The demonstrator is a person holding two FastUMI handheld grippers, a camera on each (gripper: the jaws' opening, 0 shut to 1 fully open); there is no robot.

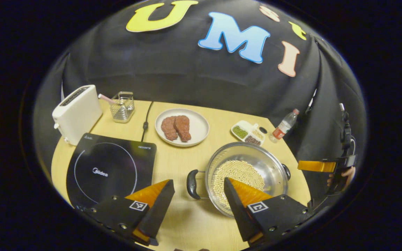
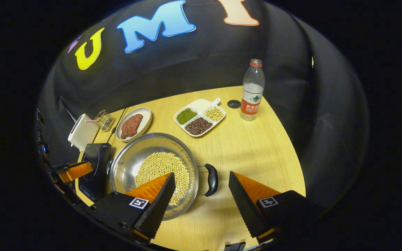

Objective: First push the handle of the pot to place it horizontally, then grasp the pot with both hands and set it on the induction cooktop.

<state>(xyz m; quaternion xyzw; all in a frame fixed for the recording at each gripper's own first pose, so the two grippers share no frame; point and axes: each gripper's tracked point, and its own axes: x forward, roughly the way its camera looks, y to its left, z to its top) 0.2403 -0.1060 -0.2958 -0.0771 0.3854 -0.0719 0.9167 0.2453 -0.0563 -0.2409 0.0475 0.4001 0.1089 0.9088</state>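
Note:
A steel pot (image 1: pixel 257 155) holding pale beans (image 1: pixel 239 172) stands on the wooden table, right of the black induction cooktop (image 1: pixel 108 170). Its two black side handles point left (image 1: pixel 192 184) and right (image 1: pixel 286 170). My left gripper (image 1: pixel 198 182) is open, and the left handle shows in the gap between its fingers. In the right gripper view, the pot (image 2: pixel 141 148) lies left of centre. My right gripper (image 2: pixel 201 175) is open too, with the pot's other handle (image 2: pixel 212 179) showing in its gap. The right gripper's orange finger (image 1: pixel 318 165) appears far right, the left gripper's (image 2: pixel 73 170) beside the cooktop (image 2: pixel 94 167).
Behind the cooktop stand a white toaster (image 1: pixel 77 113) and a wire basket (image 1: pixel 122 106), with a black cable (image 1: pixel 147 120) beside them. A plate of meat (image 1: pixel 181 127), a divided dish of beans (image 2: pixel 200 116) and a water bottle (image 2: pixel 252 90) sit farther back.

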